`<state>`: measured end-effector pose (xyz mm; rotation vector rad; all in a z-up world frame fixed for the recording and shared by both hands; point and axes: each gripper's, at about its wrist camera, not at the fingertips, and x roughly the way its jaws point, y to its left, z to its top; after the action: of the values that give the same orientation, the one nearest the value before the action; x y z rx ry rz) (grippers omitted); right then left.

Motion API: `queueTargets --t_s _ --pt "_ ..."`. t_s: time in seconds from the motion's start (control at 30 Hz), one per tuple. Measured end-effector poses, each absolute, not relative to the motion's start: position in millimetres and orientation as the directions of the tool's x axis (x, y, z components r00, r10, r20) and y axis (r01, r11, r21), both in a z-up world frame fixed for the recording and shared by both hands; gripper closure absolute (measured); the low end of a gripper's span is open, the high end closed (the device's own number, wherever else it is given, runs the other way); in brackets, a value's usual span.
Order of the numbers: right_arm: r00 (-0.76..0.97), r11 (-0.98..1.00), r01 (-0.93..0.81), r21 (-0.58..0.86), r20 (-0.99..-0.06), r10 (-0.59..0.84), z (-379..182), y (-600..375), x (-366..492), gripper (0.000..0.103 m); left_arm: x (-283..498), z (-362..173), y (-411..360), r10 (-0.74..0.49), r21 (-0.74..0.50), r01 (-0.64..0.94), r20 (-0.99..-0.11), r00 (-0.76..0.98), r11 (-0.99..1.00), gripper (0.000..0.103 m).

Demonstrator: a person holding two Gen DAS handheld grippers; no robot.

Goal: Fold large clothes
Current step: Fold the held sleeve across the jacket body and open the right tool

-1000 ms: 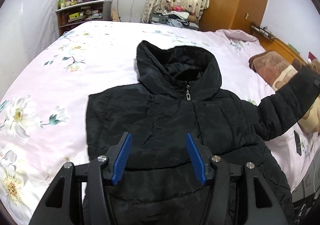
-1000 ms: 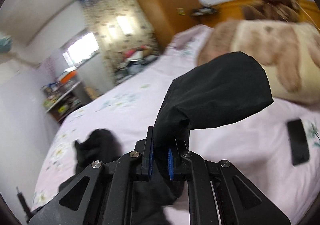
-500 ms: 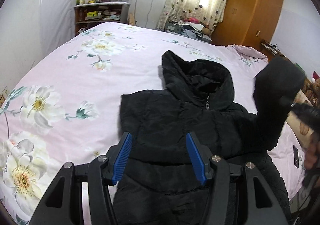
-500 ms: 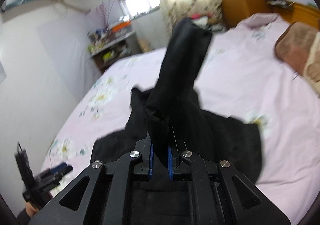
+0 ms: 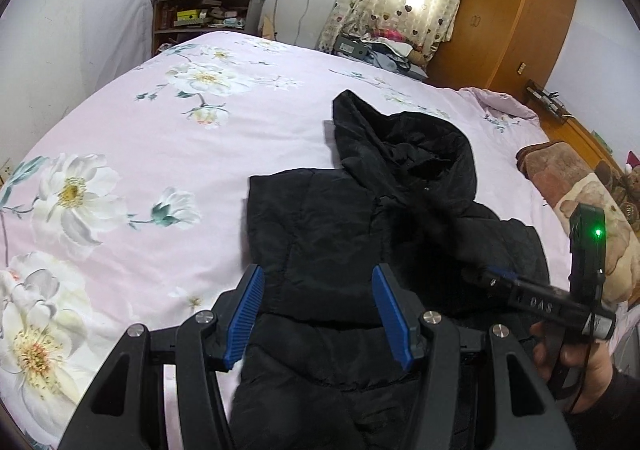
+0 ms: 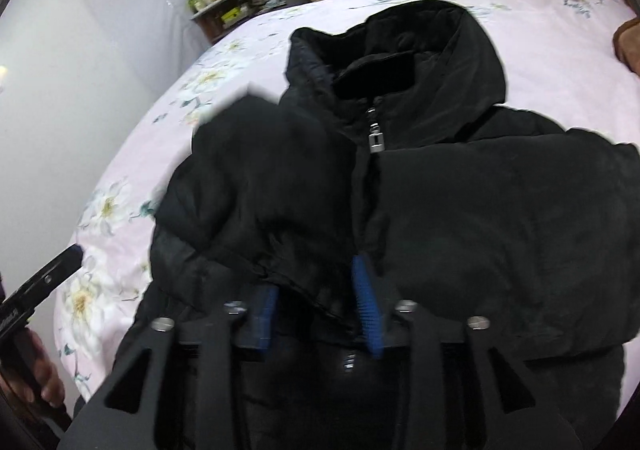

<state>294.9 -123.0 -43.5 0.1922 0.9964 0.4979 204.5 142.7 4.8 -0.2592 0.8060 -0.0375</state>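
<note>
A black hooded puffer jacket [image 5: 360, 234] lies face up on the bed, hood toward the far side. It fills the right wrist view [image 6: 480, 210]. Its right sleeve [image 6: 264, 186] is folded across the chest, its cuff end lying between my right gripper's [image 6: 316, 290] parted blue fingers [image 6: 364, 286]. My left gripper [image 5: 318, 314] is open and empty, hovering over the jacket's lower front. The right gripper also shows in the left wrist view [image 5: 496, 282], low over the jacket's right side.
The bed has a pink floral sheet [image 5: 132, 170]. A brown blanket and plush toy [image 5: 576, 194] lie at the right edge. A shelf [image 5: 200, 18], curtained window and wooden wardrobe [image 5: 512, 10] stand beyond the bed.
My right gripper carried the sleeve from the right side over onto the jacket's chest, lowered it and opened its fingers. The left gripper stayed open over the hem.
</note>
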Motion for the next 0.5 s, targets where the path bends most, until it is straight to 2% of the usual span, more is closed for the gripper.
queueTargets --t_s 0.1,0.17,0.27,0.4,0.5 --pt "0.434 0.854 -0.349 0.385 -0.742 0.511 -38 -119 288 0.052 214 6 133 -0.166 -0.270 -0.045 -0.705 0.690 0.962 0.044" --pt "0.432 0.842 -0.367 0.396 -0.729 0.531 -31 -124 286 0.052 224 4 124 -0.214 -0.310 -0.021 -0.701 0.680 0.951 0.038" --pt "0.427 0.810 -0.395 0.433 -0.695 0.579 -21 -137 277 0.051 241 -2 108 -0.264 -0.345 0.006 -0.707 0.656 0.939 0.037" --pt "0.500 0.845 -0.371 0.386 -0.684 0.532 -7 -174 269 0.051 269 -20 79 -0.317 -0.361 0.052 -0.731 0.604 0.931 0.036" --pt "0.561 0.904 -0.250 0.347 -0.709 0.427 -11 -224 272 0.051 294 -46 58 -0.332 -0.362 0.054 -0.774 0.539 0.931 0.036"
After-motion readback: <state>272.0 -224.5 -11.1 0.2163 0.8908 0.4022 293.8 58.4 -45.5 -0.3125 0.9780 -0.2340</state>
